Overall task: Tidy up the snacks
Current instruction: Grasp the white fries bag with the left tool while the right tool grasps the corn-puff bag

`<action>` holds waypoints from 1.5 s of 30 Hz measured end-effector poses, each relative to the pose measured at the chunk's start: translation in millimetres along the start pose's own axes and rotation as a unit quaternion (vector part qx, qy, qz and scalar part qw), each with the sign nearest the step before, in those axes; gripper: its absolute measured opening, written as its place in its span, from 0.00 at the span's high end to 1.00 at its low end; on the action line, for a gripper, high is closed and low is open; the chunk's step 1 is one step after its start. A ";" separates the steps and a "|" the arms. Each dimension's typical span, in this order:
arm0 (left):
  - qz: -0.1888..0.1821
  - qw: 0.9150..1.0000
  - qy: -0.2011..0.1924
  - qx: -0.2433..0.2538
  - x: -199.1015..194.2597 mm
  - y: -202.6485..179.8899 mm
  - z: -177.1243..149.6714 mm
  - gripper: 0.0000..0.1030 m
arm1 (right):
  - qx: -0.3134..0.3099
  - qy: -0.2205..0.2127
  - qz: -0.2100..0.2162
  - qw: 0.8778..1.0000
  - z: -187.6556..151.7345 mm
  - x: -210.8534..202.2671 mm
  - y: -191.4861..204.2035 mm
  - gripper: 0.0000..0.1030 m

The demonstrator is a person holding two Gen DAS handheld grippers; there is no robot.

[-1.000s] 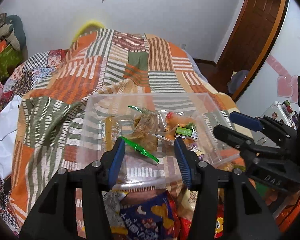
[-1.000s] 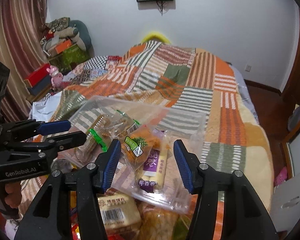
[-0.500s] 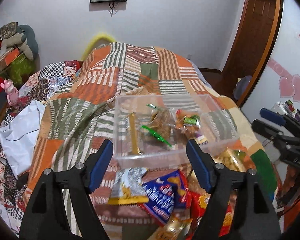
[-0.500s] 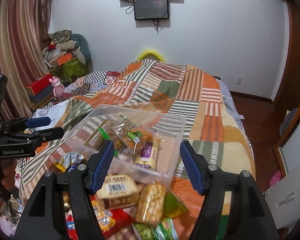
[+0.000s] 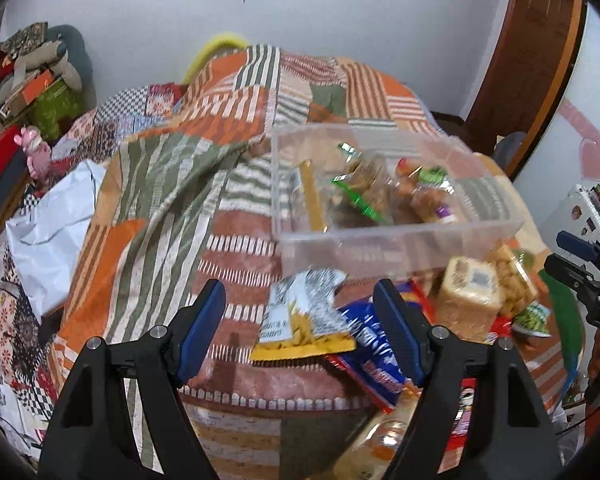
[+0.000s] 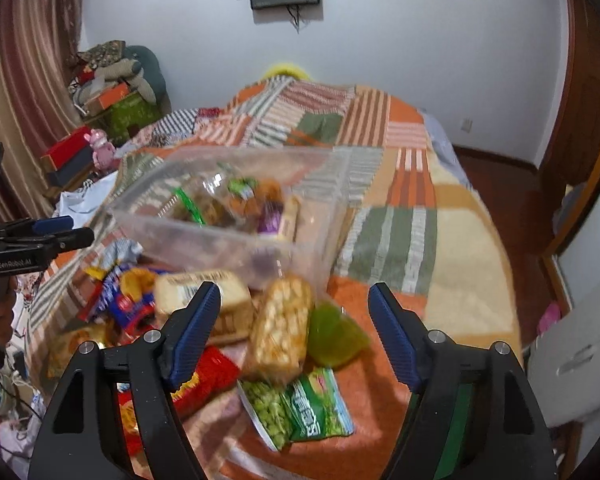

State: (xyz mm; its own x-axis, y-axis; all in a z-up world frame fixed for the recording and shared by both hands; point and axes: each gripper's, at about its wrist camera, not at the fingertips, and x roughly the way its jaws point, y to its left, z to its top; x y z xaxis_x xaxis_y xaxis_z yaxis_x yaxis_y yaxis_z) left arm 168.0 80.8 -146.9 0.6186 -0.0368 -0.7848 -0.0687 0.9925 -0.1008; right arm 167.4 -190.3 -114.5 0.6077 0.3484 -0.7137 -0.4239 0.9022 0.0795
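A clear plastic bin rests on the bed with several snack packets inside; the right wrist view also shows the bin. Loose snacks lie in front of it: a silver-yellow packet, a blue packet, a bread pack, a cracker pack, a green pea pack and a red packet. My left gripper hovers open above the silver-yellow packet, gripping nothing. My right gripper hangs over the cracker pack, its jaws opening, the pads touching nothing.
A patchwork blanket covers the bed. A white sheet lies at its left edge, with boxes and plush toys stacked beyond. A wooden door stands at the right. A white cabinet sits near the bed's right side.
Both grippers have drawn back from the bin and their jaws have widened. The bin now sits farther off, and the pile of loose snacks has come into view below the fingers.
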 end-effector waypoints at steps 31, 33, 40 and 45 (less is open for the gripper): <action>-0.025 0.998 0.050 -0.043 61.4 19.5 -25.7 0.49 | 0.038 0.070 0.055 0.995 -31.0 41.8 6.1 0.67; -0.022 0.998 0.047 -0.039 59.1 19.0 -26.9 0.52 | 0.044 0.064 0.057 0.995 -34.2 39.3 4.4 0.67; -0.008 0.999 0.027 -0.027 37.3 18.0 -29.2 0.53 | 0.040 0.029 0.046 0.998 -26.6 15.2 1.8 0.68; -0.005 1.000 -0.001 -0.029 12.5 18.6 -24.8 0.53 | 0.040 0.001 0.042 0.998 -18.6 -2.7 0.3 0.69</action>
State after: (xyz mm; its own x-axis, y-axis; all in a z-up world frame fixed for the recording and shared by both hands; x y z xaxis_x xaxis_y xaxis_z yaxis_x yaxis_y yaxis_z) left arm 155.1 95.9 -173.8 0.6212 -0.0463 -0.7823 -0.1085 0.9836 -0.1443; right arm 153.2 -195.6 -125.5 0.5711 0.4233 -0.7033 -0.4180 0.8874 0.1947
